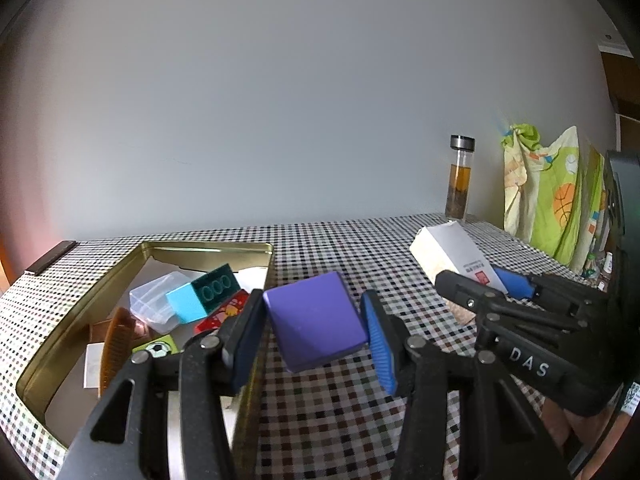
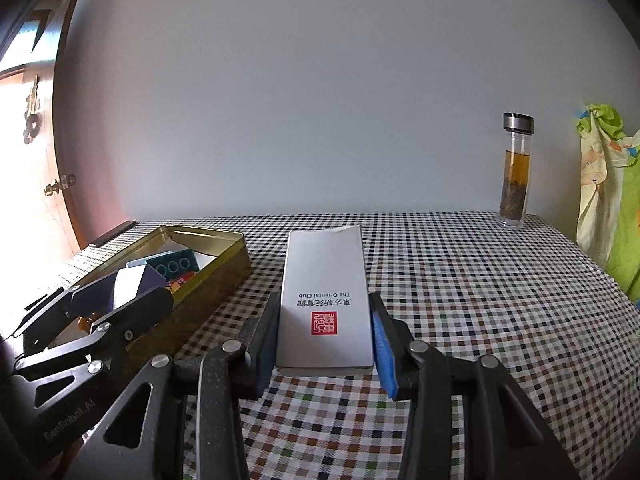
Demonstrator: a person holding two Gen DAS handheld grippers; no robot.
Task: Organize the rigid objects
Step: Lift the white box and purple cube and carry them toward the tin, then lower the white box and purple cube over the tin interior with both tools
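Note:
My left gripper [image 1: 316, 330] is shut on a flat purple block [image 1: 314, 320], held tilted in the air just right of the gold tin [image 1: 80, 304]. Inside the tin lie a cyan block [image 1: 204, 294], a clear plastic case [image 1: 158, 302], a brown comb [image 1: 114, 344] and a few small cards. My right gripper [image 2: 325, 332] is shut on a long white box [image 2: 326, 300] with a red seal and printed text, held above the checked tablecloth [image 2: 460, 320]. In the left wrist view the same white box [image 1: 452, 258] shows at the right, clamped in the right gripper [image 1: 484, 284].
A glass bottle [image 2: 516, 172] of amber liquid stands at the back right by the wall. A green patterned cloth bag [image 1: 556, 196] hangs beyond the table's right edge. A dark strip [image 2: 114, 233] lies at the back left corner, behind the tin.

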